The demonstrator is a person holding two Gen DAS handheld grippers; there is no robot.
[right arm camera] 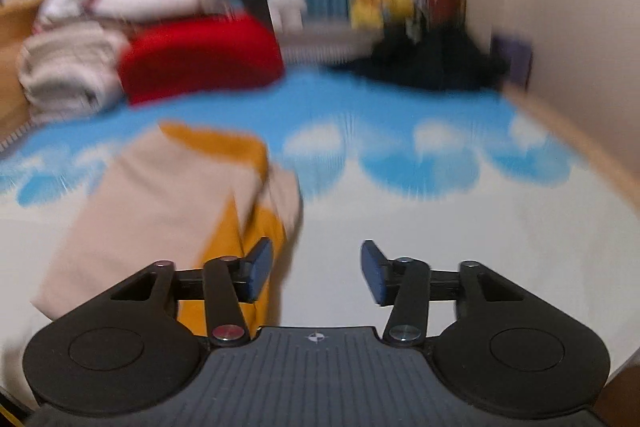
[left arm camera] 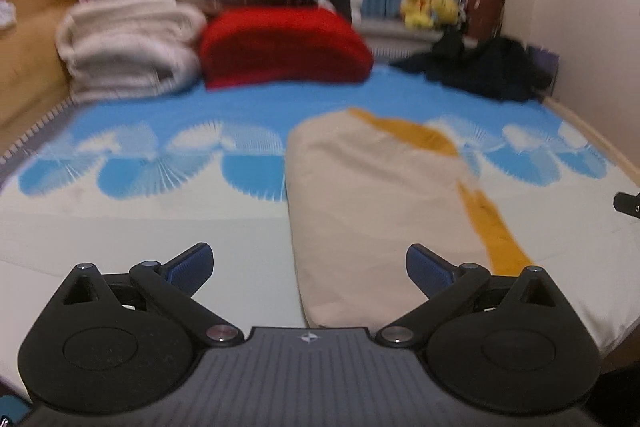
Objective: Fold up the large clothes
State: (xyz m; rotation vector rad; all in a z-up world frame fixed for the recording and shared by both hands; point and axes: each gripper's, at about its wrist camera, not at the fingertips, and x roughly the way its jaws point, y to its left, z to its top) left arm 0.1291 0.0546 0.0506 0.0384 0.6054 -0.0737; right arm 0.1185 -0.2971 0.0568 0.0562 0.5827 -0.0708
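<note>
A beige garment with mustard-yellow panels (left arm camera: 376, 195) lies folded lengthwise into a long strip on the bed. In the left wrist view my left gripper (left arm camera: 310, 269) is open and empty, held above the strip's near end. In the right wrist view the garment (right arm camera: 168, 203) lies to the left. My right gripper (right arm camera: 316, 271) is open and empty, with its left finger (right arm camera: 260, 267) over the garment's right edge. The right view is blurred by motion.
The bed sheet (left arm camera: 200, 235) is white with blue fan shapes. At the head are stacked folded blankets (left arm camera: 128, 43), a red one (left arm camera: 284, 43) and a dark clothes heap (left arm camera: 480, 67). Yellow plush toys (left arm camera: 428, 7) sit by the blue curtain. A wall runs along the right.
</note>
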